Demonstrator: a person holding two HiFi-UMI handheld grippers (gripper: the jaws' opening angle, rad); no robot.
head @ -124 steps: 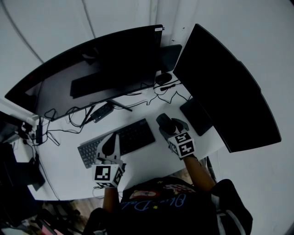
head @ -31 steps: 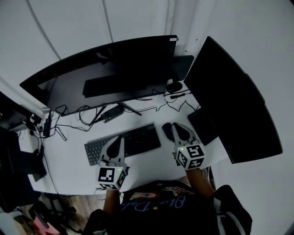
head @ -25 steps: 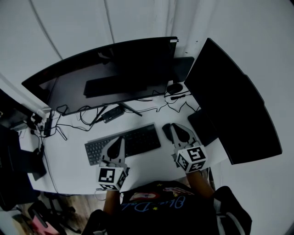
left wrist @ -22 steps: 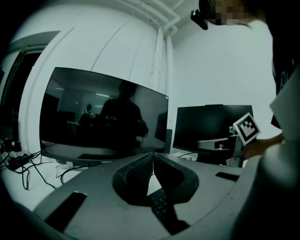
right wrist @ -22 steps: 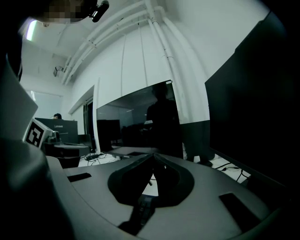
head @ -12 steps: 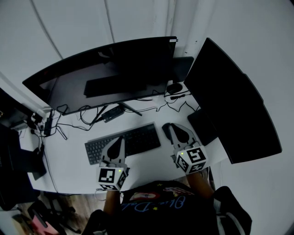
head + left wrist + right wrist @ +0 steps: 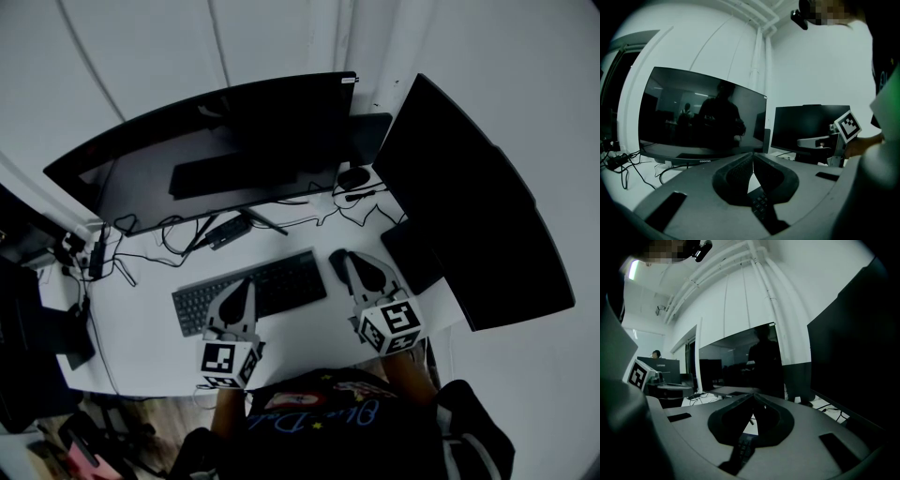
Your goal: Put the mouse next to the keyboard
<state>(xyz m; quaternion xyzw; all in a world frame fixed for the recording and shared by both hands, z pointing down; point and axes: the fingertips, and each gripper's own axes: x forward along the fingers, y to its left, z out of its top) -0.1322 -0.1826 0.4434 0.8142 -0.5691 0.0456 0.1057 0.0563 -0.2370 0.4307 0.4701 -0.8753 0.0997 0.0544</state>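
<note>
Head view: the mouse (image 7: 336, 262) lies on the white table (image 7: 141, 328) just off the right end of the keyboard (image 7: 281, 281), close beside the tip of the right gripper (image 7: 350, 260). The left gripper (image 7: 246, 282) hangs over the keyboard's middle. Bare table runs along the near edge, while cables (image 7: 159, 248) crowd the back.

Left gripper view: the fingers (image 7: 735, 172) meet at their tips with nothing between them, and keys show below.

Right gripper view: the fingers (image 7: 732, 417) are pressed together and empty, with keys beneath.
</note>
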